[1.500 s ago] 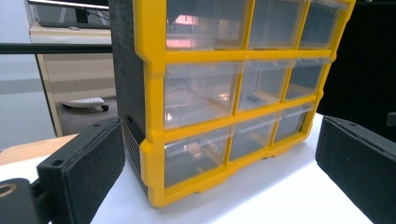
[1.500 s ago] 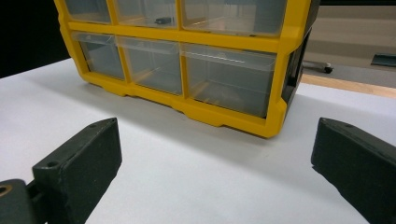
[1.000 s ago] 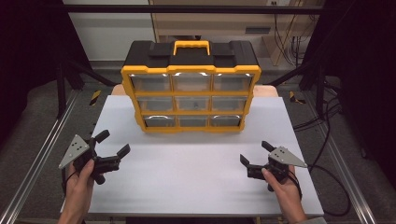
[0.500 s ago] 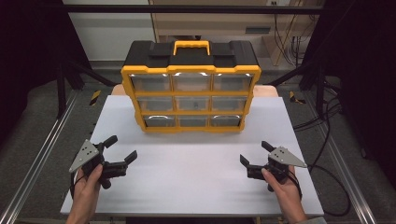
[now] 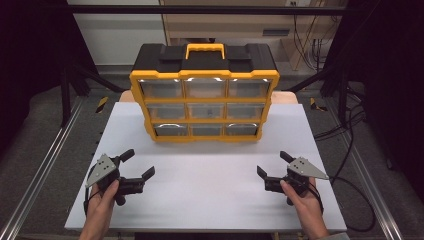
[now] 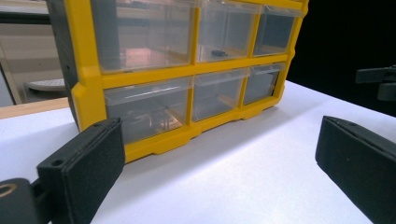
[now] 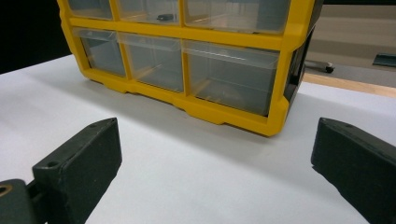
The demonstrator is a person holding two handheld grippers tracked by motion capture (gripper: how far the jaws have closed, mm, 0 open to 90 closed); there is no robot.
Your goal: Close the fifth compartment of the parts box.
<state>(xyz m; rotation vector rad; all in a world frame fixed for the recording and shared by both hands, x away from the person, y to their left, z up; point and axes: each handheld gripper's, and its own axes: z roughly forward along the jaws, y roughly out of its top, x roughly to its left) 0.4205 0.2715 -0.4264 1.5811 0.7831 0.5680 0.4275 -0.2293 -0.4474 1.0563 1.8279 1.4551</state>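
A yellow and black drawer organizer (image 5: 204,92) with three rows of clear drawers stands at the back middle of the white table (image 5: 210,175). Its front also faces the left gripper view, organizer (image 6: 187,74), and the right gripper view, organizer (image 7: 187,60). A small dark item lies in a middle-row drawer (image 6: 219,52). My left gripper (image 5: 138,163) is open at the front left, jaws wide apart and empty. My right gripper (image 5: 272,163) is open at the front right, also empty. Both point toward the organizer from a distance.
Metal rails (image 5: 45,165) run along both sides of the table. Cables (image 5: 345,125) trail over the floor at the right. A wooden strip (image 7: 350,84) shows behind the organizer. The other gripper's jaw tips (image 6: 378,81) appear at the right edge of the left gripper view.
My left gripper has moved right and slightly toward the front, staying open. The right gripper has held still.
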